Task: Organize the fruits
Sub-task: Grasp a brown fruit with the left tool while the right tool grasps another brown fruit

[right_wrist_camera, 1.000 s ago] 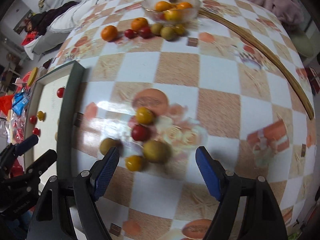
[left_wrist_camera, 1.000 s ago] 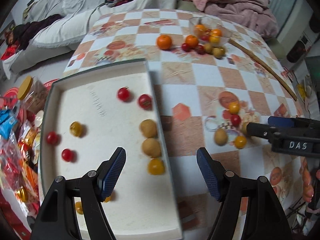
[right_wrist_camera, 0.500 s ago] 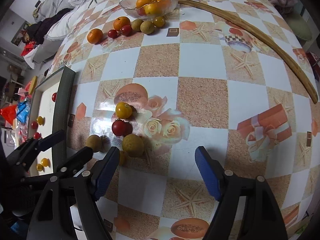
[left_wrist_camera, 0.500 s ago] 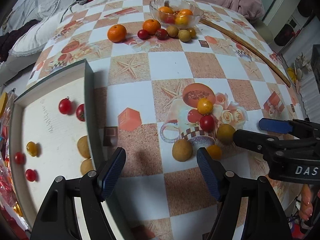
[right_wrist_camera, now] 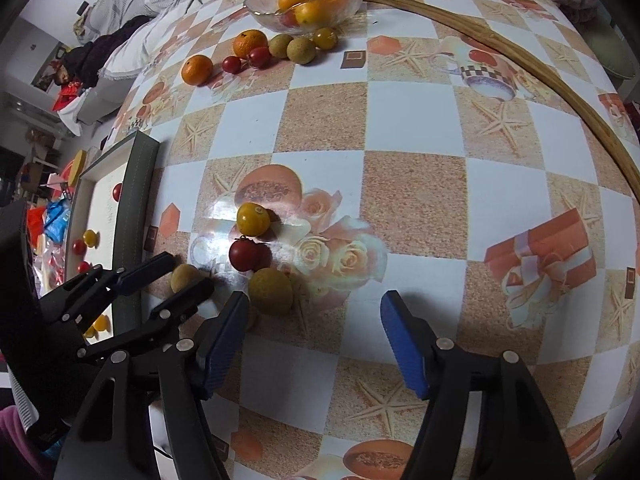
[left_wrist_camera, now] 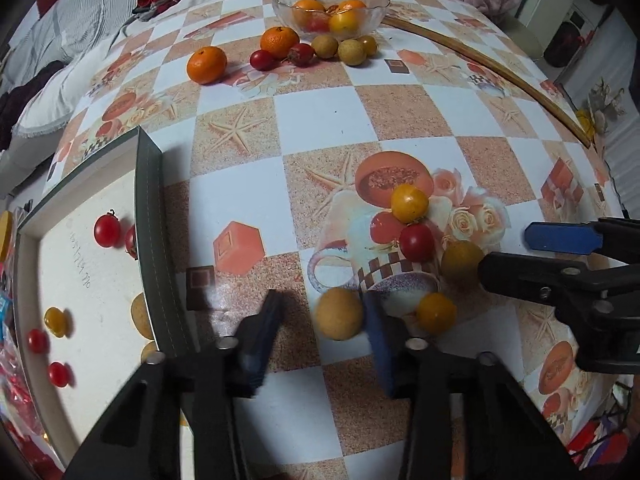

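A small cluster of fruit lies mid-table: a tan longan [left_wrist_camera: 339,313], a yellow tomato [left_wrist_camera: 436,313], a brownish longan [left_wrist_camera: 462,258], a red tomato [left_wrist_camera: 417,242] and a yellow tomato [left_wrist_camera: 409,203]. My left gripper [left_wrist_camera: 324,320] is open with its jaws either side of the tan longan [right_wrist_camera: 186,277]; the right pad is close to it. My right gripper [right_wrist_camera: 314,340] is open and empty, just right of the brownish longan [right_wrist_camera: 271,291]. The white tray [left_wrist_camera: 149,184] at left holds several small fruits.
A glass bowl [left_wrist_camera: 330,12] of oranges stands at the far edge, with oranges [left_wrist_camera: 207,65], red tomatoes and longans beside it. A curved wooden stick [left_wrist_camera: 492,72] lies at the right. Snack packets sit off the table's left edge. Bedding lies beyond.
My left gripper swung right from over the tray to the fruit cluster and its jaws have narrowed around the tan longan. My right gripper came closer to the cluster.
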Demonstrator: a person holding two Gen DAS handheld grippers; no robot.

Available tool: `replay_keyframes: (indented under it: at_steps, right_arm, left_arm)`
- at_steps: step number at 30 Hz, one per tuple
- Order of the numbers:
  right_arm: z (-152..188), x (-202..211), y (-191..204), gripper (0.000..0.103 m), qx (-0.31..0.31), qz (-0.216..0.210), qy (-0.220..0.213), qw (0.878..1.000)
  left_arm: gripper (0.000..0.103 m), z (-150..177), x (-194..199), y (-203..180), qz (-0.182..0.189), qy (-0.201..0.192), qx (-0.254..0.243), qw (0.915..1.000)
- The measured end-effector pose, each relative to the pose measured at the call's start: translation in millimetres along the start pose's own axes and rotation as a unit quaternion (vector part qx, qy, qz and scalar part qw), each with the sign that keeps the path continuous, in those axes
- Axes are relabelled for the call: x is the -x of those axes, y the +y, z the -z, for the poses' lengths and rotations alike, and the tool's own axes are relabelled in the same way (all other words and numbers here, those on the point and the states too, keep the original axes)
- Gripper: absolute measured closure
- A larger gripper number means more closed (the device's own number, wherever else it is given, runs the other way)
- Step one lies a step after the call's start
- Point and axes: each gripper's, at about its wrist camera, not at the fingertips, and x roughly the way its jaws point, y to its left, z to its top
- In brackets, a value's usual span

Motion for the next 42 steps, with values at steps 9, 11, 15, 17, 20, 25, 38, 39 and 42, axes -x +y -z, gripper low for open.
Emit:
replay_keyframes:
  at_steps: [9,11,15,17,20,25,38,39,42]
  right_arm:
    - [-2,-14,18,0.047,0.023,-0.014,0.009,1.000]
    - [-4,-16,23,0.052,0.029,-0.015,0.010,0.999]
    - [-7,-20,33,0.069,0.047,-0.018,0.017,0.999]
    - [-8,-18,34,0.075,0.050,-0.012,0.016,0.999]
    - [-6,-14,26,0.075,0.043,0.005,0.011,0.999]
    - [0,-5,1,0.075,0.020,0.017,0.009,1.000]
    - [-3,-10,1,0.075,0.019,0.017,0.005,1.000]
    - [-3,-10,1,0.075,0.018,0.016,0.004,1.000]
    - [-2,-10,0,0.075,0.017,0.016,0.003,1.000]
  left_arm:
    - [0.077,6,3,12,0.000,0.003,0.025,0.9997]
    - [0.077,7,3,12,0.000,0.003,0.024,0.9997]
    - [0.077,7,2,13,0.000,0.004,0.029,0.9996]
    - [0.077,7,2,12,-0.001,0.005,0.030,0.9995]
    - [0.077,7,2,13,0.000,0.004,0.032,0.9995]
    - [0.077,7,2,13,0.001,0.001,0.033,0.9995]
    - [0.077,7,2,12,-0.004,0.000,0.035,0.9994]
    - [0.077,7,2,12,-0.004,0.000,0.036,0.9993]
    - [0.077,7,2,12,-0.004,0.000,0.036,0.9993]
